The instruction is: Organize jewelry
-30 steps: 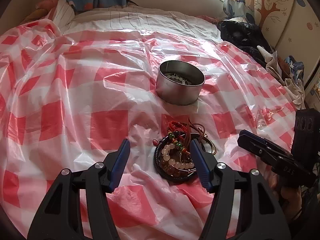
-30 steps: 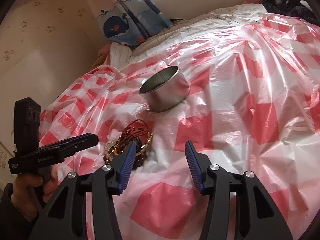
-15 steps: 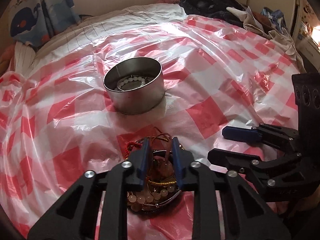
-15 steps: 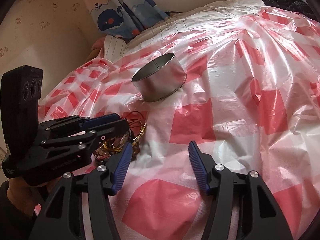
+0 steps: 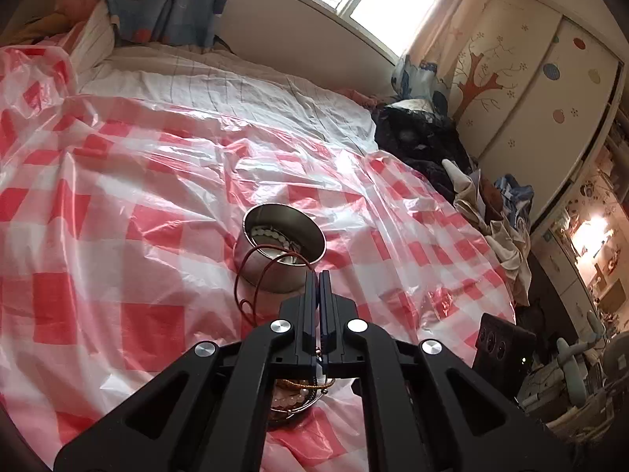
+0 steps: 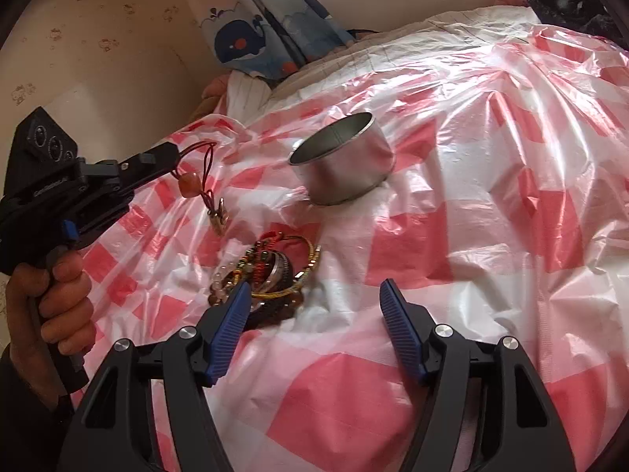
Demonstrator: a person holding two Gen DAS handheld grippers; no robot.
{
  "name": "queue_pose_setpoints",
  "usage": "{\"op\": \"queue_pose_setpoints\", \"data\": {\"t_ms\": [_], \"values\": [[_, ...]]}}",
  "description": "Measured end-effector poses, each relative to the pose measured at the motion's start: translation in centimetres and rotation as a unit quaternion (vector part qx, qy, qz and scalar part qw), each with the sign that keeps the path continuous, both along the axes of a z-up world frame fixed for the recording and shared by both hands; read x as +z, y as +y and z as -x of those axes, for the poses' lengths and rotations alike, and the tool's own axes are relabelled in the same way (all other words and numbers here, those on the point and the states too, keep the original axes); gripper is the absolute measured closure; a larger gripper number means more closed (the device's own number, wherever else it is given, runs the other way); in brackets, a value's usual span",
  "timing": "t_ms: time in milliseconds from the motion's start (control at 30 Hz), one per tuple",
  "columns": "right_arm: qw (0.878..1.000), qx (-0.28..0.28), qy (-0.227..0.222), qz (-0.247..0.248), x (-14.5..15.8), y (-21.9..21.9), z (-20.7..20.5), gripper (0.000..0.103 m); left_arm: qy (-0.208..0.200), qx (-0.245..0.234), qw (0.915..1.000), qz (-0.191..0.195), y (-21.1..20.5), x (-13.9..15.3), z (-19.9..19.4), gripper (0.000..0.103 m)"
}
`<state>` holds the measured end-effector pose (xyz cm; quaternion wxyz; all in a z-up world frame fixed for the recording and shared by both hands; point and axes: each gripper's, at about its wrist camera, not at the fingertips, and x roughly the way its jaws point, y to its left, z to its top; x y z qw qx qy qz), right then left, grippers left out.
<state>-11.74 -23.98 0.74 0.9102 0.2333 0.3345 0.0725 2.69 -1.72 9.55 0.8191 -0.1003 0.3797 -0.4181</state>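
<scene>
My left gripper point(image 5: 318, 275) is shut on a brown cord necklace point(image 5: 255, 271); in the right wrist view the gripper point(image 6: 173, 153) holds it in the air, with its orange bead point(image 6: 188, 187) and metal charms dangling. The round metal tin point(image 5: 281, 251) stands beyond it with a pale bead bracelet inside; it also shows in the right wrist view point(image 6: 346, 169). A pile of bracelets and cords point(image 6: 271, 275) lies on the red-and-white checked plastic sheet point(image 6: 491, 196). My right gripper point(image 6: 314, 326) is open and empty, low, just right of the pile.
The sheet covers a bed with white bedding point(image 5: 236, 82) behind. Dark clothes point(image 5: 424, 137) are heaped at the right edge near a wardrobe point(image 5: 530, 70). A whale-print curtain point(image 6: 267, 39) hangs at the back wall.
My left gripper closed on the brown cord in the pile and lifted it up and away. The right gripper stayed open, nearly still.
</scene>
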Motion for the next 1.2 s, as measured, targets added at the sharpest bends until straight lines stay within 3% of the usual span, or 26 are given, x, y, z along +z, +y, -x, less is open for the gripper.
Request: {"op": "queue_pose_setpoints", "data": {"t_ms": [333, 533, 700, 733, 867, 1000, 1067, 1133, 1200], "values": [[0.994, 0.054, -0.006, 0.093, 1.4, 4.0, -1.0, 0.037, 0.008, 0.016, 0.9997, 0.015, 0.8, 0.5, -0.4, 0.102], [0.996, 0.056, 0.016, 0.070, 0.6, 3.5, -2.3, 0.038, 0.007, 0.015, 0.9998, 0.014, 0.8, 0.6, -0.4, 0.102], [0.985, 0.072, -0.009, 0.157, 2.4, 5.2, -2.1, 0.038, 0.007, 0.014, 0.9997, 0.016, 0.8, 0.6, -0.4, 0.102], [0.980, 0.086, -0.012, 0.181, 2.8, 5.9, -2.3, 0.042, 0.007, 0.014, 0.9997, 0.016, 0.8, 0.6, -0.4, 0.102], [0.960, 0.147, 0.011, 0.240, 3.1, 7.9, -4.0, 0.075, 0.007, 0.015, 0.9997, 0.016, 0.8, 0.6, -0.3, 0.102], [0.940, 0.200, 0.056, 0.270, 2.0, 9.3, -5.9, 0.081, 0.007, 0.018, 0.9996, 0.019, 0.9, 0.9, -0.4, 0.102], [0.933, 0.214, 0.063, 0.282, 1.5, 9.9, -6.2, 0.088, 0.007, 0.020, 0.9996, 0.021, 1.0, 0.9, -0.4, 0.102], [0.934, 0.213, 0.062, 0.281, 1.5, 9.9, -6.2, 0.097, 0.006, 0.021, 0.9996, 0.021, 1.1, 1.0, -0.4, 0.102], [0.946, 0.198, 0.049, 0.252, 2.0, 9.2, -6.0, 0.097, 0.005, 0.021, 0.9995, 0.020, 1.2, 0.9, -0.4, 0.102]]}}
